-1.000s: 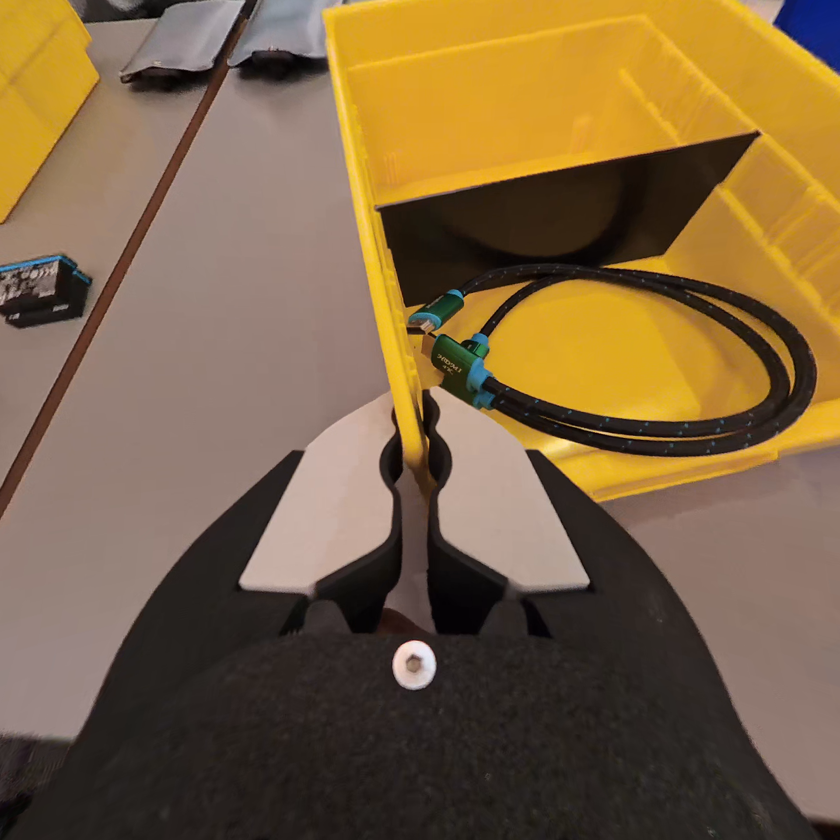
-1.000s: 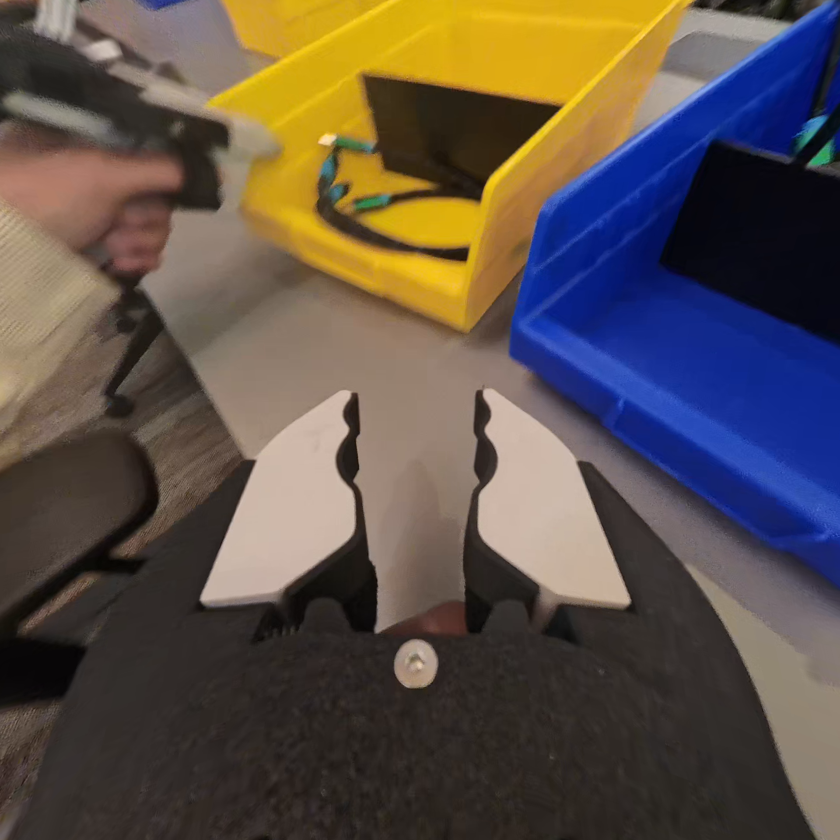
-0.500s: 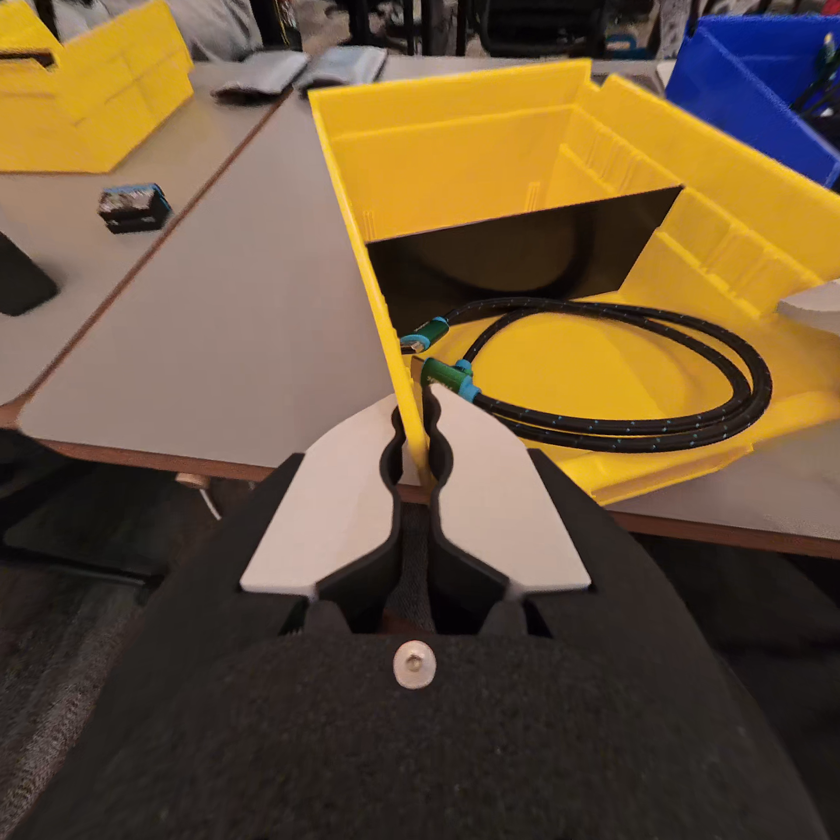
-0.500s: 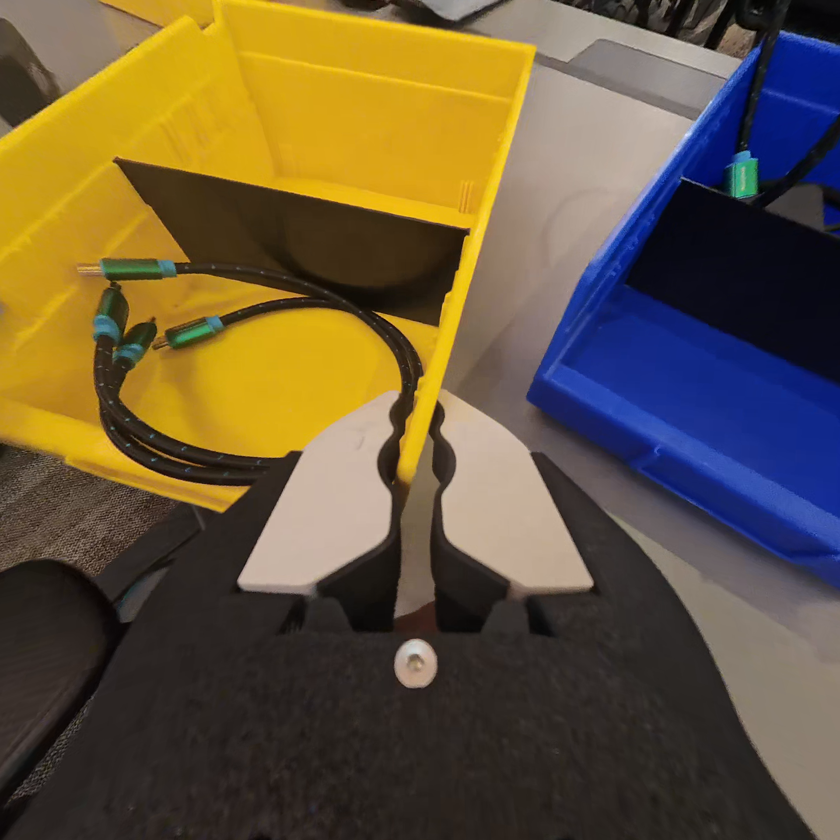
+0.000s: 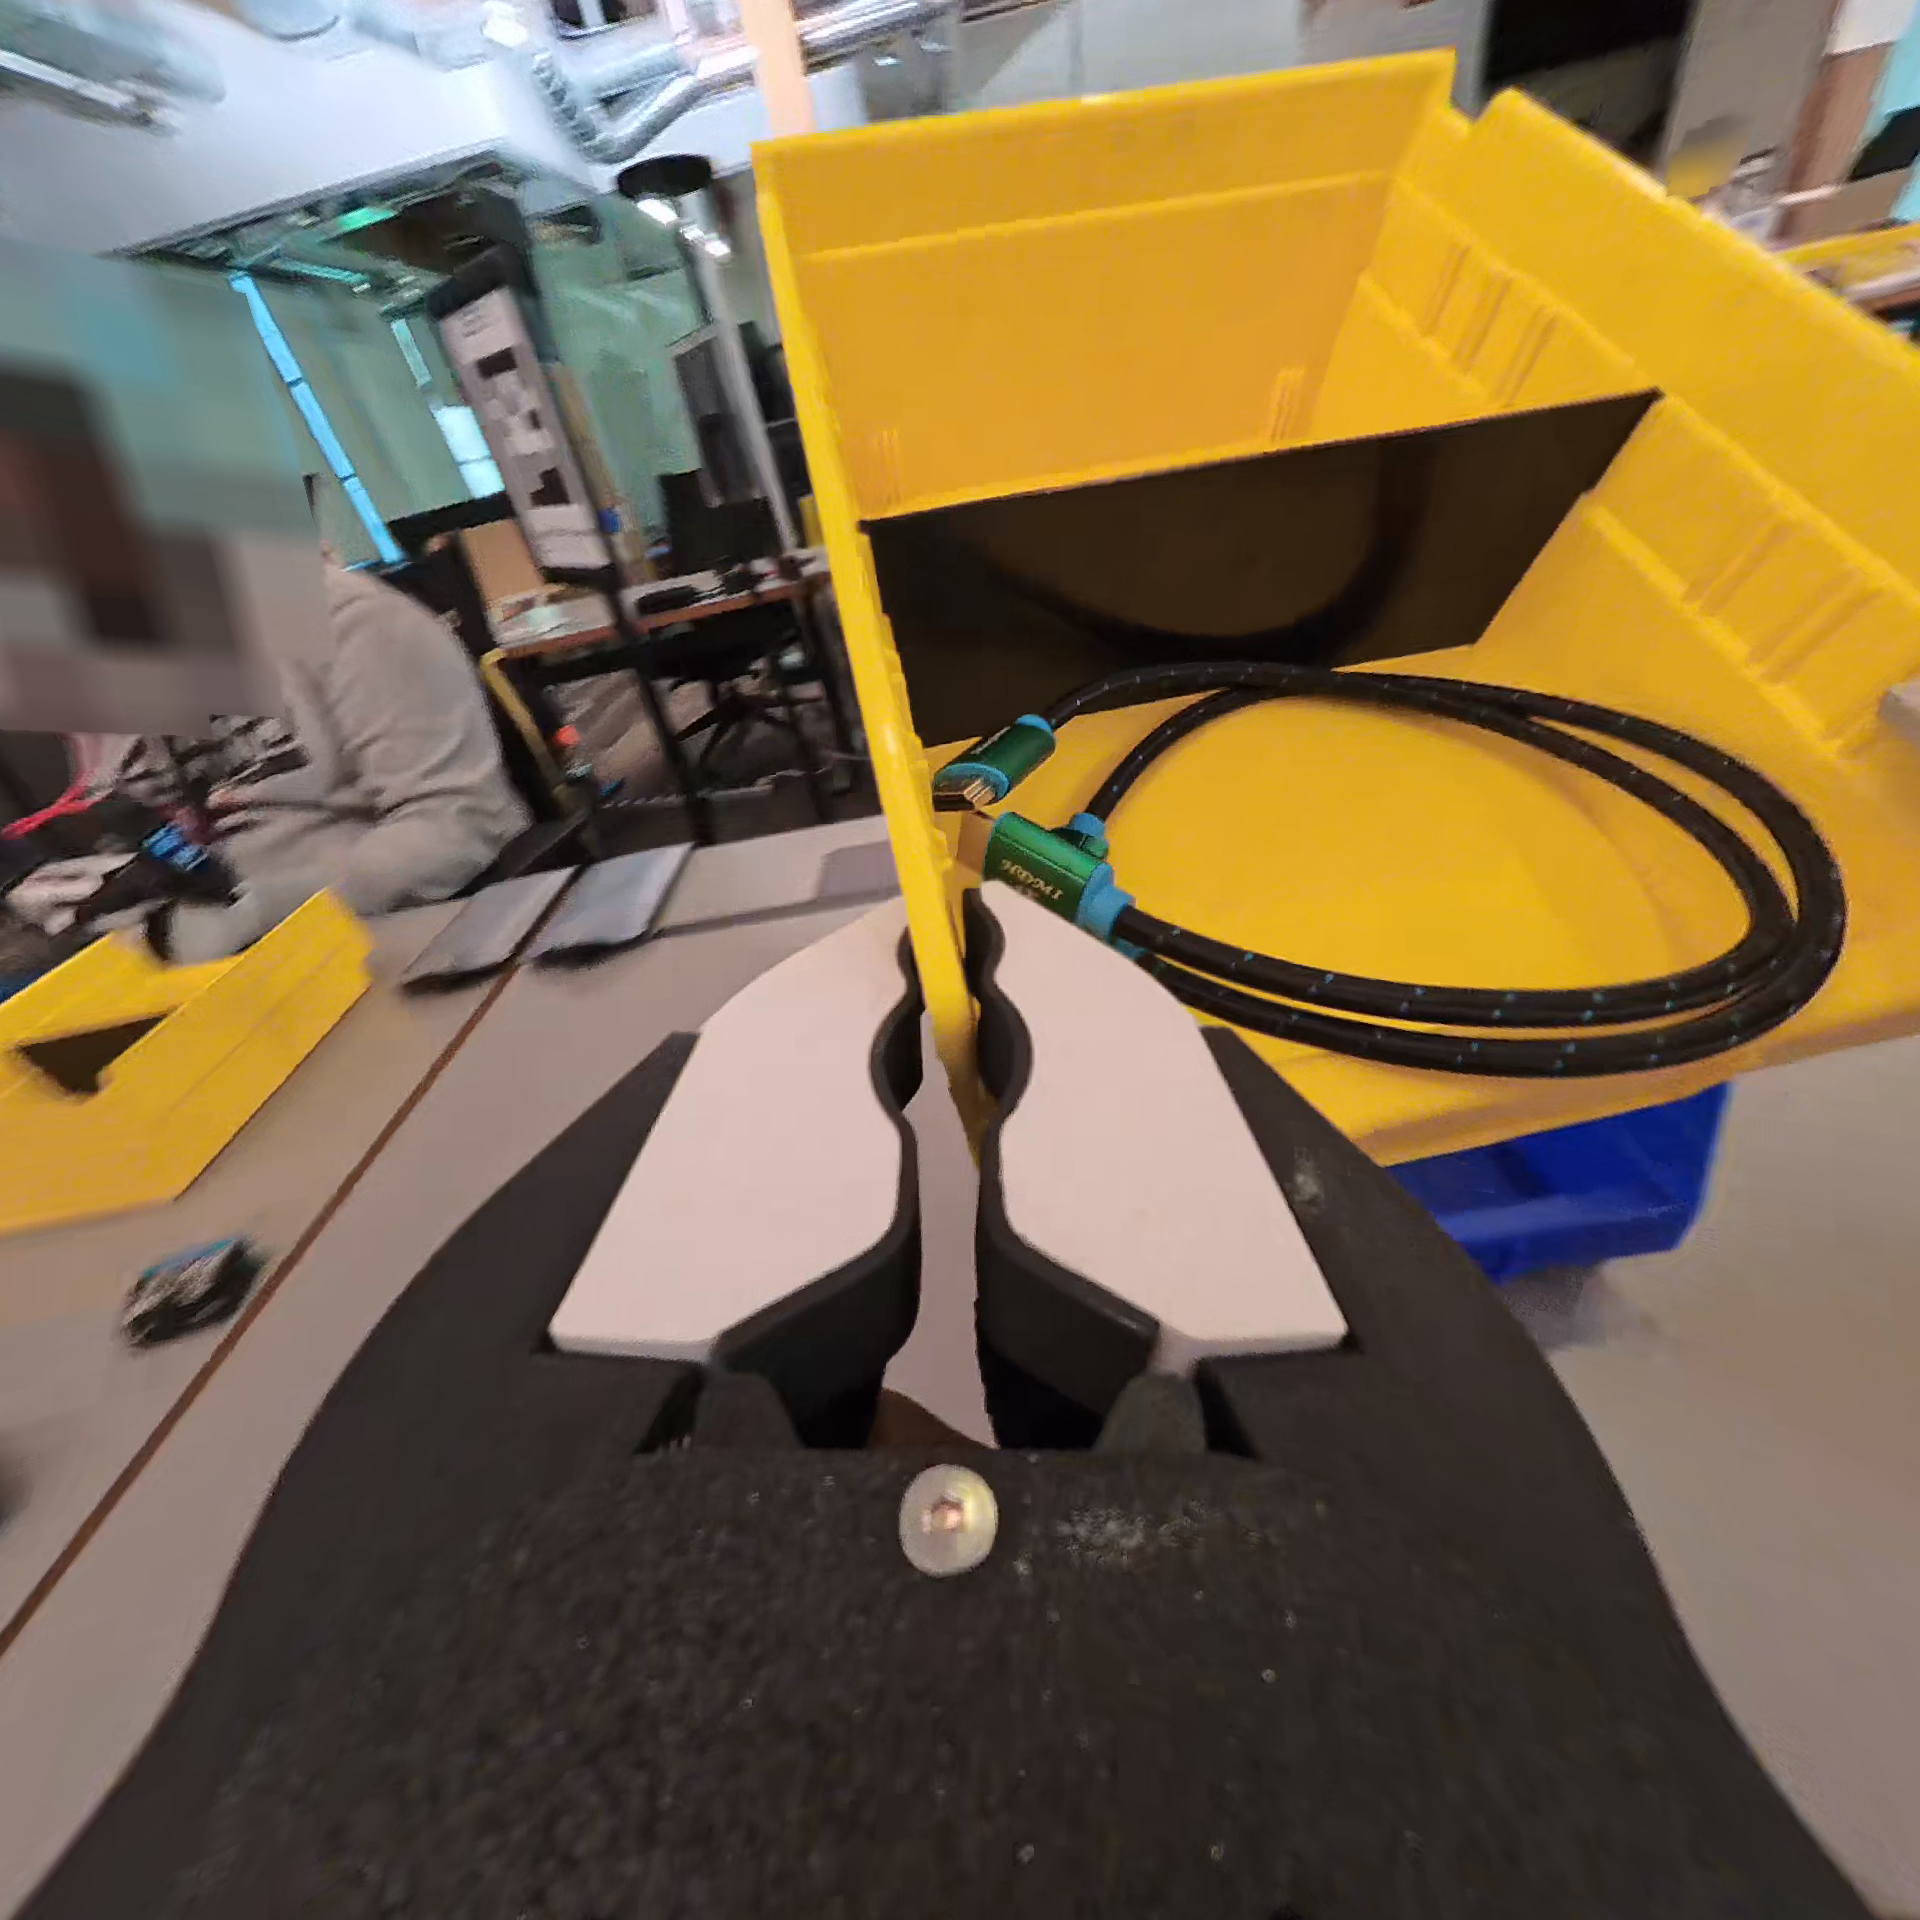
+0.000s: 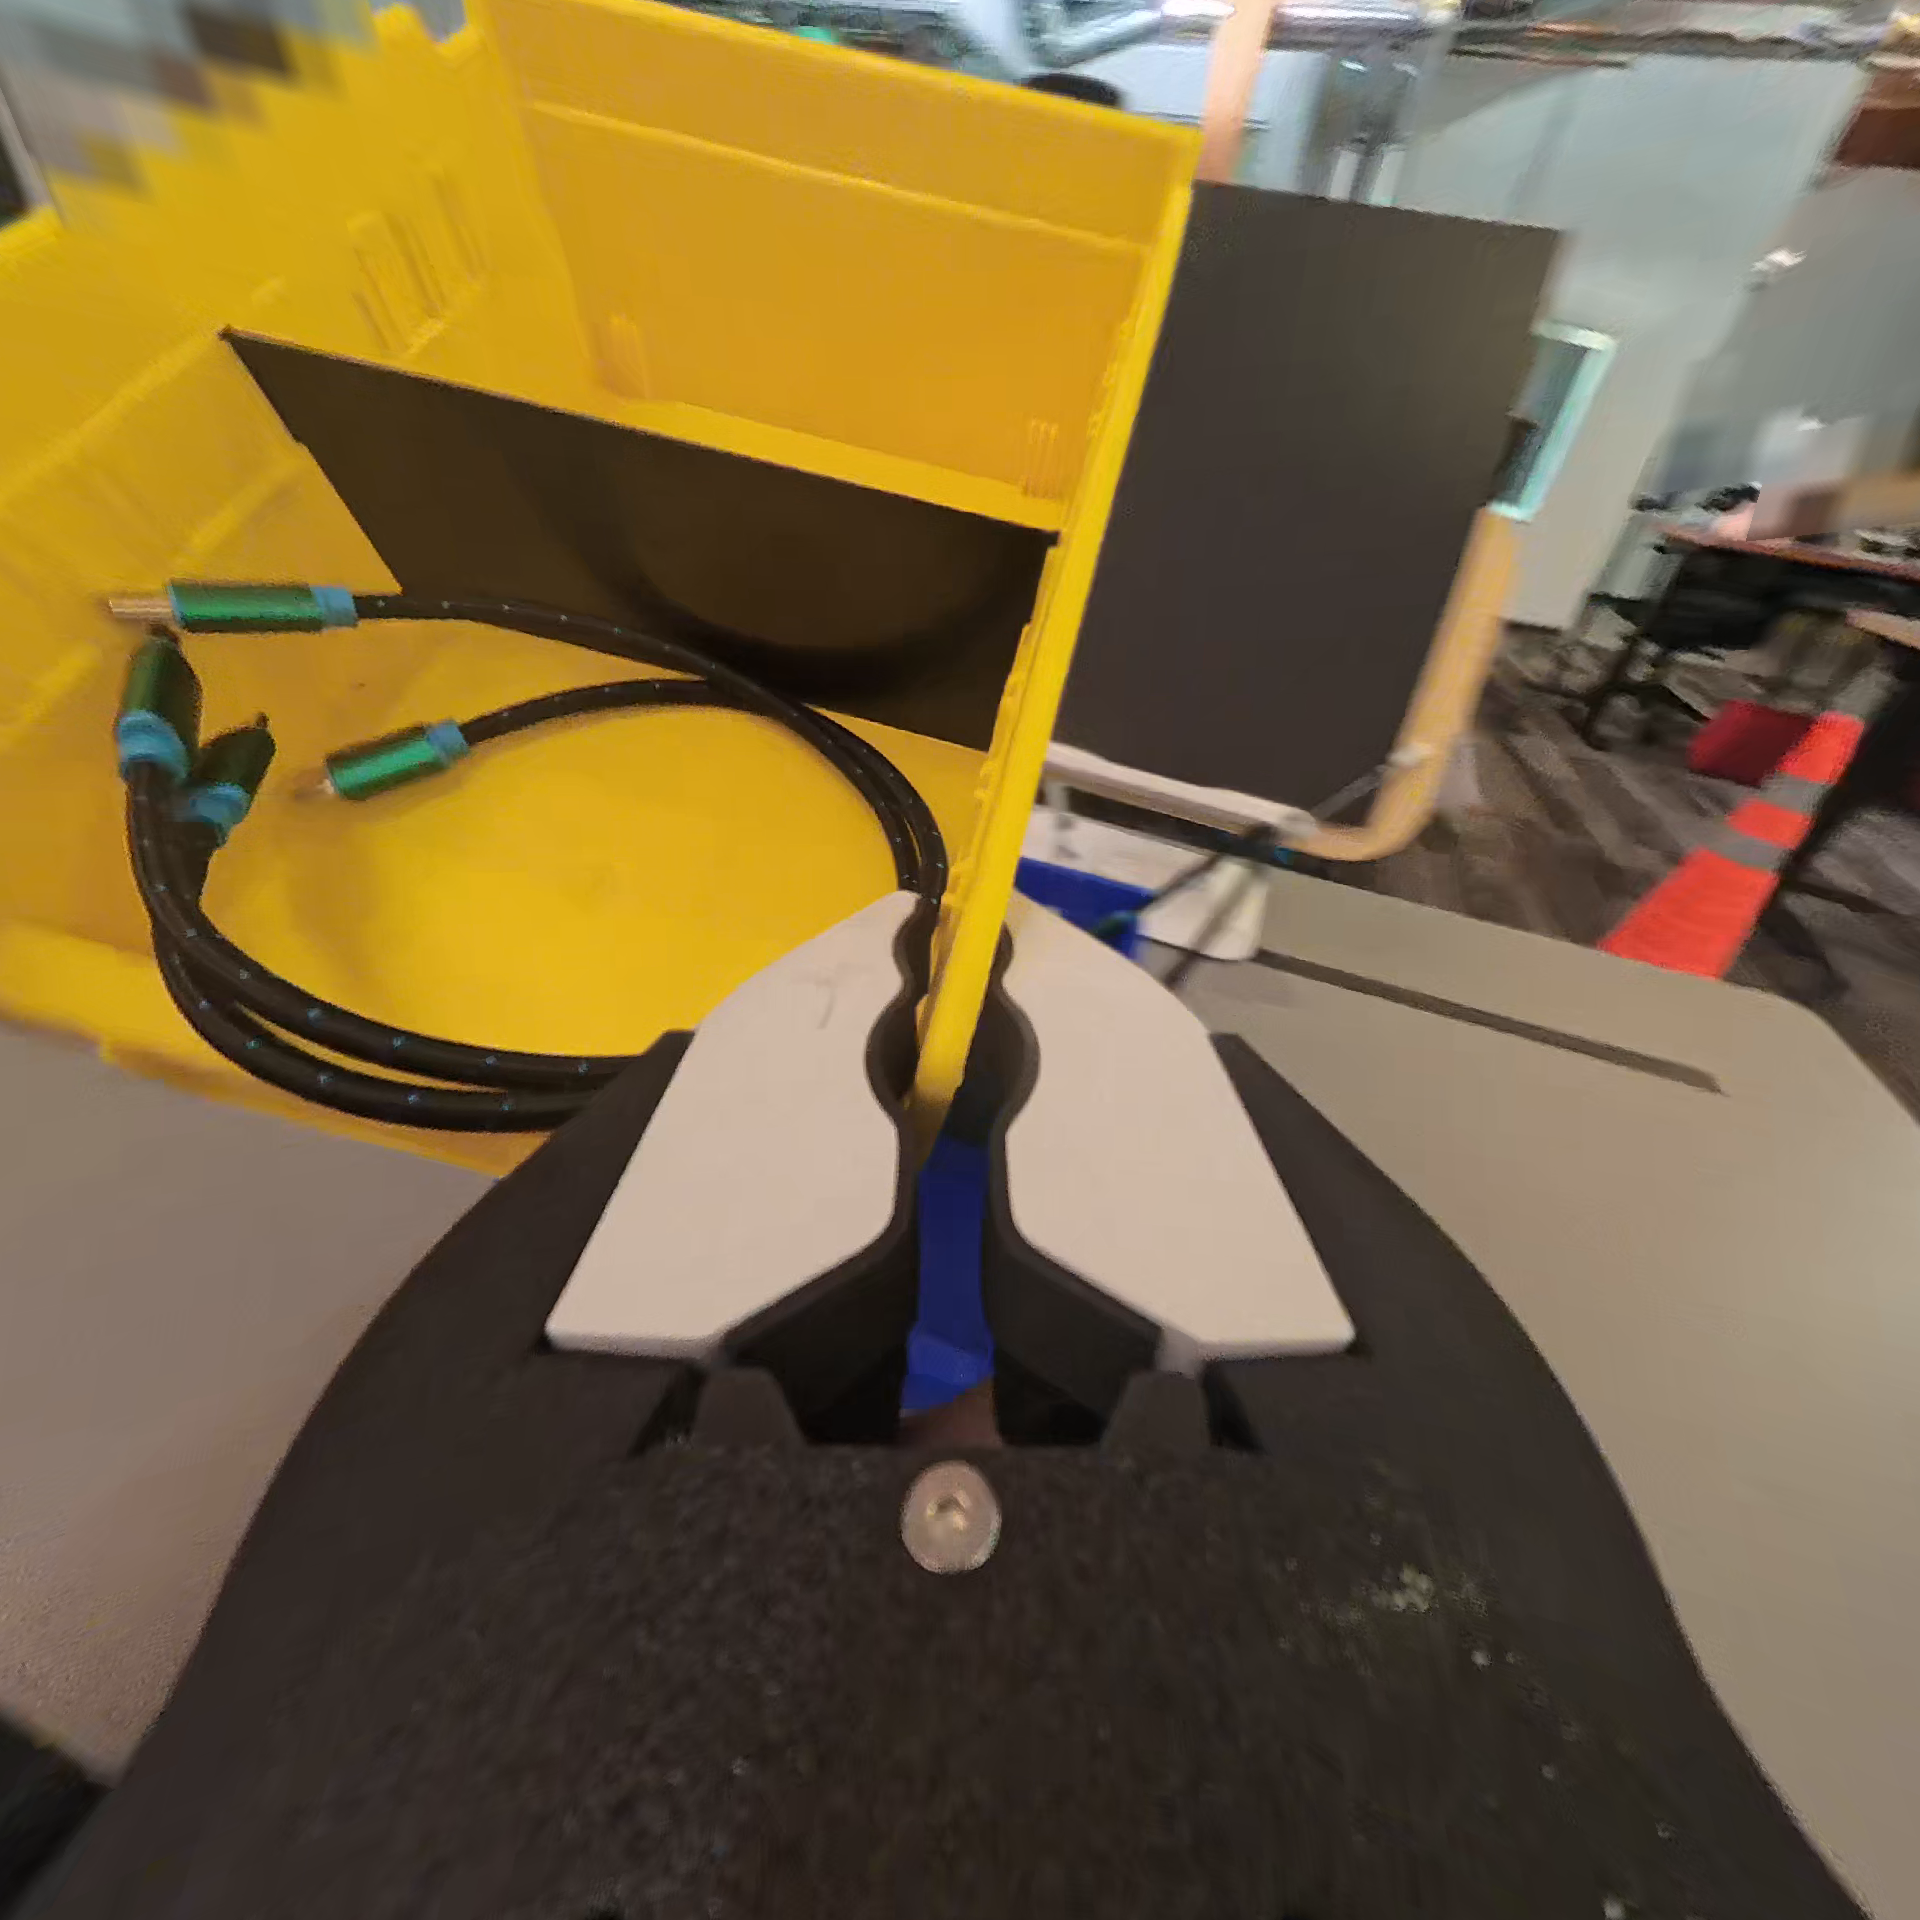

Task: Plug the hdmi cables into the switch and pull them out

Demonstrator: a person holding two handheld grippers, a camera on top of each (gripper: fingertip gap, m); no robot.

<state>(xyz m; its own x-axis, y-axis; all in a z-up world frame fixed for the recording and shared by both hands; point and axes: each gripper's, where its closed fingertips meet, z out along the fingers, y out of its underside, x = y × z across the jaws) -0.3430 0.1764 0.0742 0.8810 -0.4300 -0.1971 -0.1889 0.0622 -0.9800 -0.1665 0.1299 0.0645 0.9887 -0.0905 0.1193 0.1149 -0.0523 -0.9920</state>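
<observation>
The left gripper [image 5: 943, 961] is clamped on the near left wall of the yellow bin [image 5: 1091, 312]. The right gripper [image 6: 961, 961] is clamped on the near right wall of the same bin. The bin is tilted, its open top facing both cameras, and it is held above the grey table [image 5: 623, 997]. A black divider [image 5: 1195, 582] crosses the bin. The HDMI cables [image 5: 1558, 997] lie coiled in the near compartment; their green plugs [image 6: 255, 608] sit at its left side. A blue bin [image 5: 1558, 1195] shows below the yellow bin. A second yellow bin [image 5: 177, 1049] rests on the table at far left. The switch cannot be identified.
</observation>
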